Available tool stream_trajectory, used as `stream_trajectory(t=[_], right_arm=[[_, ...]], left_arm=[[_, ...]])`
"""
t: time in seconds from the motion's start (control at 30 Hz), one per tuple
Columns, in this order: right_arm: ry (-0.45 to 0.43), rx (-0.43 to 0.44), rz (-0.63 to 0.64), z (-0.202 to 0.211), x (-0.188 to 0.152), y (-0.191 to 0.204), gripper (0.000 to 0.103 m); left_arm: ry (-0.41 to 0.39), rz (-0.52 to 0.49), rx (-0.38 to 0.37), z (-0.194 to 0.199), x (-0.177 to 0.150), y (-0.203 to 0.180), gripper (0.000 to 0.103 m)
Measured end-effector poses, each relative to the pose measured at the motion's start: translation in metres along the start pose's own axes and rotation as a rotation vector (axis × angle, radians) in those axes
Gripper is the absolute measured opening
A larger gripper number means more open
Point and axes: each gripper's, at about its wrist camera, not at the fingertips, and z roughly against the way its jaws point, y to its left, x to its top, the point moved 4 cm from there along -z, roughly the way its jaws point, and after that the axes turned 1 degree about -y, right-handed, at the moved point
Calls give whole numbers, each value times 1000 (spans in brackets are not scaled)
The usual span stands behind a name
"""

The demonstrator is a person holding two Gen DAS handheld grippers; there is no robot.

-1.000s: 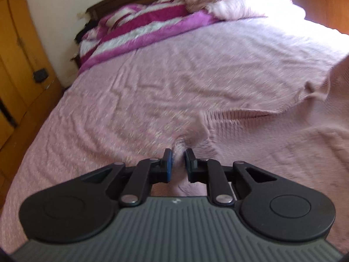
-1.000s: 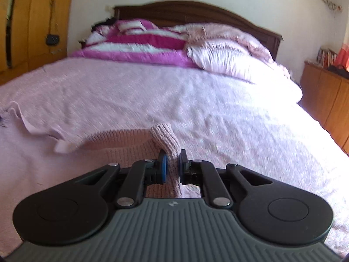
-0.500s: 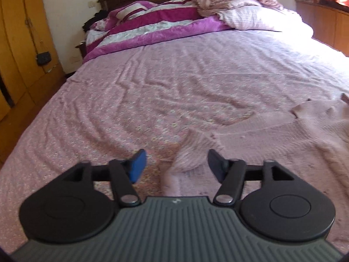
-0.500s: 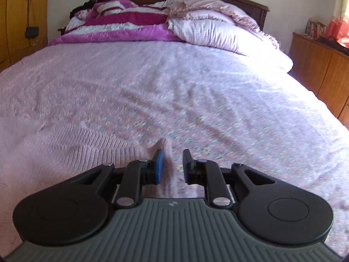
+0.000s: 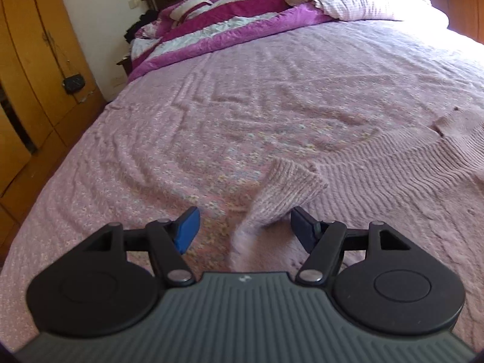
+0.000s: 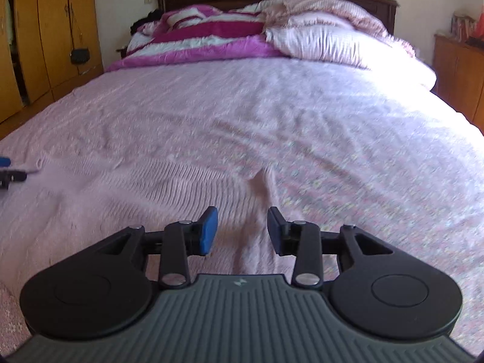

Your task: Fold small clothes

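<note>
both grippers have let go since a second ago, the left gripper (image 5: 243, 231) and right gripper (image 6: 243, 230) having just been opening over the pink knit garment (image 5: 378, 175), laid flat on the bedspread (image 5: 242, 106) for folding.

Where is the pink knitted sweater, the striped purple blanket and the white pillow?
pink knitted sweater (image 5: 290, 187), left wrist view, on the folded cuff end of its sleeve.
striped purple blanket (image 6: 211, 48), right wrist view, on its purple front band.
white pillow (image 6: 326, 42), right wrist view, on its ribbed front face.
</note>
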Motion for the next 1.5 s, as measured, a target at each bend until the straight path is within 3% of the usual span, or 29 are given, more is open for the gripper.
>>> stream_trajectory(t=[0.13, 0.33, 0.57, 0.7, 0.9, 1.2, 1.33, 1.5], right_arm=[[14, -82, -2, -16, -11, -4, 48], [-29, -73, -79, -26, -25, -13, 54], [-28, -81, -87, -30, -23, -15, 59], [-1, -143, -123, -27, -20, -19, 75], [7, -119, -187, -1, -21, -22, 76], [0, 36, -394, 57, -54, -28, 82], [-11, 51, -449, 76, -73, -30, 87], [-4, 14, -468, 87, -93, -30, 89]], left_arm=[[4, 59, 13, -8, 3, 12, 68], [35, 117, 31, -25, -3, 23, 70], [36, 114, 20, -18, -6, 20, 70], [36, 129, 13, -2, -8, 27, 69], [60, 203, -23, 28, -19, 40, 69], [122, 299, -144, 79, -47, 35, 71], [154, 298, -136, 97, -62, 27, 81], [172, 275, -94, 110, -79, 21, 81]])
